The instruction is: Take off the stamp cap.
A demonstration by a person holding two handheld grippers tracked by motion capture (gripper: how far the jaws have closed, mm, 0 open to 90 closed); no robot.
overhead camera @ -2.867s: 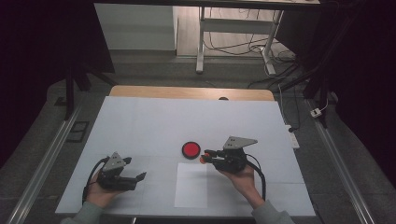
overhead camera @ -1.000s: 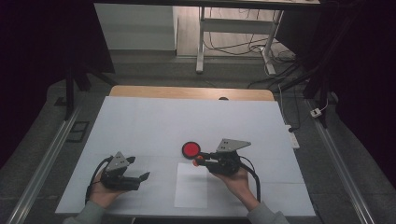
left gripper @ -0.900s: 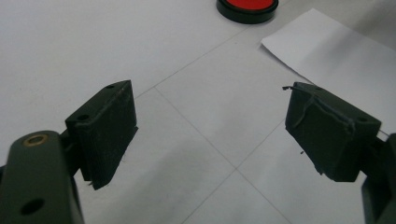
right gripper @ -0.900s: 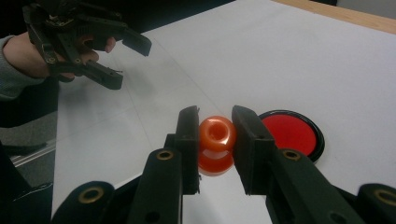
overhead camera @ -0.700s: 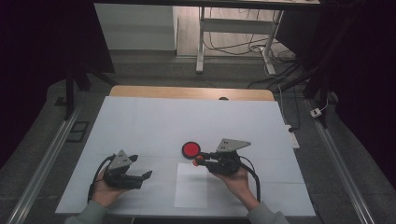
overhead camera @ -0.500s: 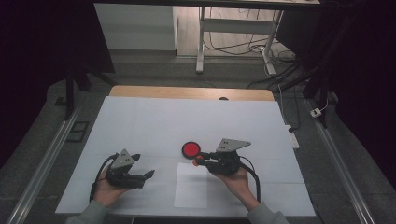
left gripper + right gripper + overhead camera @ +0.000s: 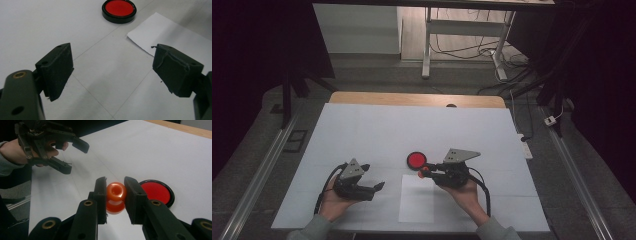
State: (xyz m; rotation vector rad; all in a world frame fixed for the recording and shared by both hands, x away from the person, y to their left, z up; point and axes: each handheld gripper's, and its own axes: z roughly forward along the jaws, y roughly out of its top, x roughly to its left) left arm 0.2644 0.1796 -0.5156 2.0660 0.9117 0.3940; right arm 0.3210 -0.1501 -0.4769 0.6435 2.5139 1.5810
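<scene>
Centrally, an orange knobbed stamp (image 7: 115,197) is pinched upright between the right gripper (image 7: 426,171) jaws, apparently for inking; red ink pad (image 7: 416,160) touching-near at its 11 o'clock, white paper sheet (image 7: 417,199) at 6 o'clock. Left gripper (image 7: 374,188), jaws spread and empty, at 9 o'clock beside the sheet, likely to steady it.

dim surroundings, evenly lit tabletop

I seem to be working in a lab or test room. My bench (image 7: 362,130) is covered in plain white, with metal rails (image 7: 259,175) along both sides. Loose cables (image 7: 462,50) trail over the dim floor beyond a bare table frame (image 7: 428,45).
</scene>
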